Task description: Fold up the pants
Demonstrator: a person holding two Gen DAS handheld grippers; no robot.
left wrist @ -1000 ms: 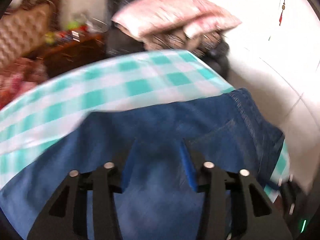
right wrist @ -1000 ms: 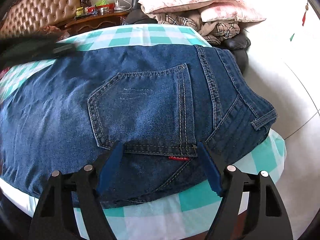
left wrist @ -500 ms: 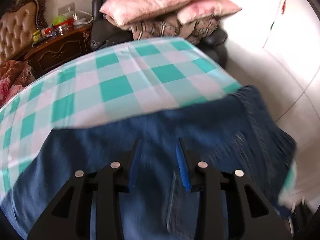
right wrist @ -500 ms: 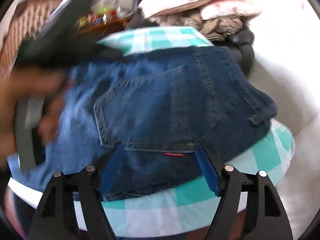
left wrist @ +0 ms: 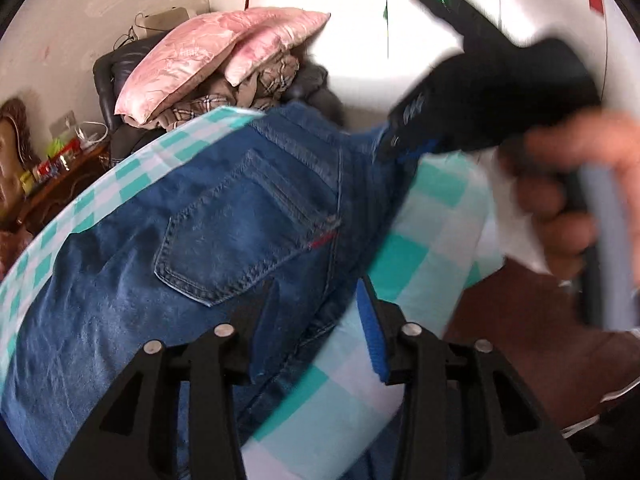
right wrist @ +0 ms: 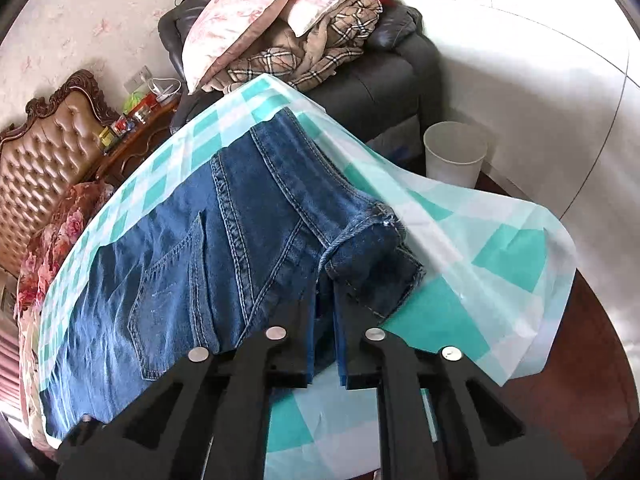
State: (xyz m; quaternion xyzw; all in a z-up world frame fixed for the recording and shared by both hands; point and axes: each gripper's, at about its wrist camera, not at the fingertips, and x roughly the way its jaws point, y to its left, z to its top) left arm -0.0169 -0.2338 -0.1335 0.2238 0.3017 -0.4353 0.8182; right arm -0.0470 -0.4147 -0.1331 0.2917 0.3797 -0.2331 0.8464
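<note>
Blue jeans point(left wrist: 200, 240) lie flat, back pocket up, on a teal-and-white checked tablecloth point(left wrist: 420, 240). My left gripper point(left wrist: 316, 324) hovers at the near edge of the jeans. Its jaws are closing, with the denim hem and some cloth in the gap, and the pads do not press on them. My right gripper point(right wrist: 325, 312) is shut on the waistband corner of the jeans point(right wrist: 372, 248), where the denim bunches up. The left wrist view shows the right gripper point(left wrist: 400, 148) at the far waistband, held by a blurred hand point(left wrist: 580, 200).
A dark armchair point(right wrist: 400, 64) stacked with pink pillows point(right wrist: 260, 12) and a plaid blanket stands behind the table. A white bin point(right wrist: 454, 152) sits on the floor at the right. A wooden nightstand point(right wrist: 132, 136) and a tufted headboard point(right wrist: 48, 152) are at the left. The tablecloth point(right wrist: 500, 260) hangs over the near right edge.
My right gripper has swung to the waistband corner and closed on it. My left gripper has moved across the jeans to their near edge, its jaws narrower. Both views have rolled.
</note>
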